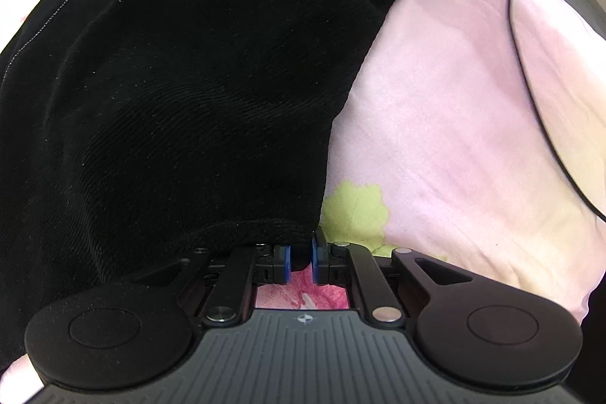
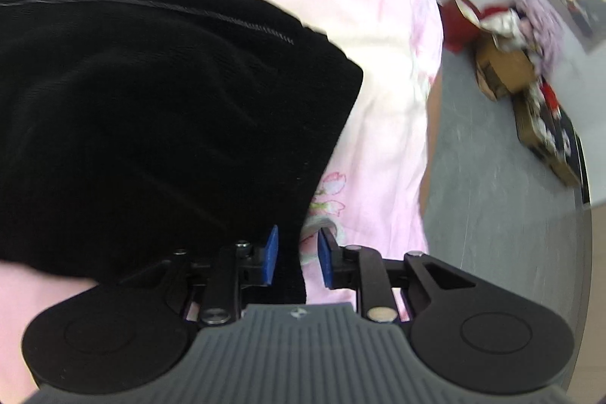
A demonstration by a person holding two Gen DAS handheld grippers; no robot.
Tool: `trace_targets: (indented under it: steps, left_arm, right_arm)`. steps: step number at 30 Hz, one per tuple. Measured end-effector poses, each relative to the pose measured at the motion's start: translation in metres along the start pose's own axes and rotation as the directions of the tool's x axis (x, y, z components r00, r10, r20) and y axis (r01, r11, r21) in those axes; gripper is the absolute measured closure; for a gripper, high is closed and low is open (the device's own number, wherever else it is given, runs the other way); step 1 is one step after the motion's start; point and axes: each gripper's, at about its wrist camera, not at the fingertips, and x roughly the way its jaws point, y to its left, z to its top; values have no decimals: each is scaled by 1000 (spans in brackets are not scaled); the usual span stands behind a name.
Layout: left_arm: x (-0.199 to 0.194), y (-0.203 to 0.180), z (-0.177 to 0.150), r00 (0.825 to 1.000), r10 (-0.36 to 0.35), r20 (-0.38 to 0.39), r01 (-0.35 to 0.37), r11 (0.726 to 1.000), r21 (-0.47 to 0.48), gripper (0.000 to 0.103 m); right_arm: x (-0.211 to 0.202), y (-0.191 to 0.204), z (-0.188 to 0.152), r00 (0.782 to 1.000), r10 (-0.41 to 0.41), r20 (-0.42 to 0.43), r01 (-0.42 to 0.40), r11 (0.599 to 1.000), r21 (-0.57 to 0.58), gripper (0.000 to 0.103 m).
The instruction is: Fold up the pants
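Black pants (image 1: 181,93) lie folded on a pink flowered bedsheet (image 1: 454,108), filling the left and middle of the left wrist view. My left gripper (image 1: 301,258) points down at their near edge, shut, with a fold of the black hem pinched between its blue pads. In the right wrist view the pants (image 2: 163,116) cover the left half. My right gripper (image 2: 297,258) stands open over their near right corner. A strip of black cloth lies against its left pad (image 2: 269,260), and pink sheet shows in the gap beside the right pad.
The bed's right edge (image 2: 428,154) drops to a grey floor (image 2: 488,199). Cardboard boxes with clothes (image 2: 507,70) stand on that floor at the upper right. A black cable (image 1: 526,70) hangs across the sheet in the left wrist view.
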Motion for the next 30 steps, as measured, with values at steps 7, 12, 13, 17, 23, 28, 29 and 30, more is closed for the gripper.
trace_targets:
  steps: [7, 12, 13, 17, 23, 28, 29, 30]
  left_arm:
    - [-33, 22, -30, 996, -60, 70, 64, 996, -60, 50]
    - [-73, 69, -73, 989, -56, 134, 75, 987, -140, 48]
    - [-79, 84, -83, 988, -50, 144, 75, 982, -174, 48]
    - [-111, 151, -125, 986, 9, 168, 45, 948, -314, 48]
    - [-151, 270, -190, 964, 228, 139, -118, 830, -546, 48]
    - [-180, 372, -239, 925, 360, 123, -130, 603, -787, 48]
    - [-180, 387, -247, 921, 372, 116, -124, 562, -818, 48]
    - [-179, 403, -254, 920, 376, 107, -117, 528, -841, 48]
  right_arm:
    - [-29, 27, 8, 991, -135, -1, 133, 983, -130, 102]
    - [-69, 33, 8, 993, -121, 10, 122, 987, -107, 66]
    - [-77, 37, 8, 994, -109, 11, 110, 987, -115, 66]
    - [-106, 66, 0, 999, -48, 12, 49, 987, -154, 63]
    - [-122, 125, 7, 1000, 11, -23, -15, 974, -227, 57]
    - [-129, 170, 18, 998, 43, -41, -53, 960, -273, 54]
    - [-129, 177, 22, 997, 55, -53, -67, 961, -270, 54]
    - [-128, 185, 28, 995, 69, -67, -84, 960, -266, 54]
